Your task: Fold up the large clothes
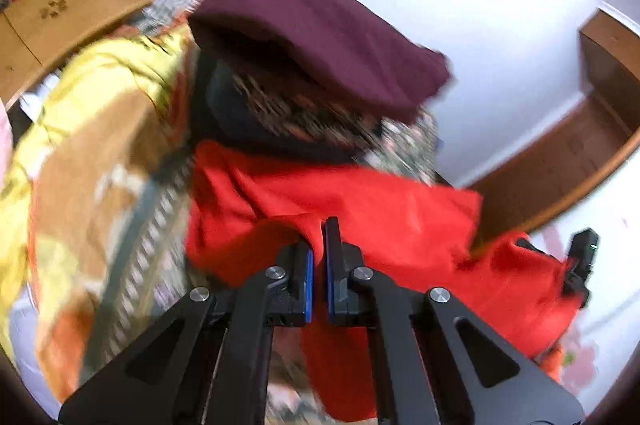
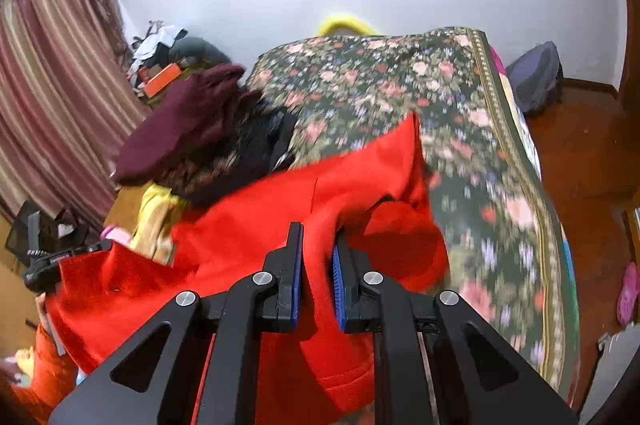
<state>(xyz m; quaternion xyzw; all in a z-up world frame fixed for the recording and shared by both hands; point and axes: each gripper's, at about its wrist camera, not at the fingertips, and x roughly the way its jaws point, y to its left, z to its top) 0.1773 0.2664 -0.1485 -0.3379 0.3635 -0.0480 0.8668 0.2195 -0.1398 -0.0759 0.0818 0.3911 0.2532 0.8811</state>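
Note:
A large red garment [image 1: 360, 209] hangs stretched between my two grippers above the bed. My left gripper [image 1: 319, 245] is shut on one edge of it, red cloth pinched between the blue pads. My right gripper [image 2: 316, 253] is shut on another part of the red garment [image 2: 280, 209], with a thick fold between its fingers. The right gripper shows at the right edge of the left wrist view [image 1: 580, 265], and the left gripper at the left edge of the right wrist view [image 2: 60, 261]. The lower part of the garment is hidden below the fingers.
A floral bedspread [image 2: 400, 93] covers the bed. A pile of clothes with a maroon garment [image 2: 180, 129] on top lies beyond the red one, over dark patterned pieces. A yellow and orange blanket [image 1: 92, 145] lies to the left. Striped curtains [image 2: 48, 85], wooden floor [image 2: 580, 153].

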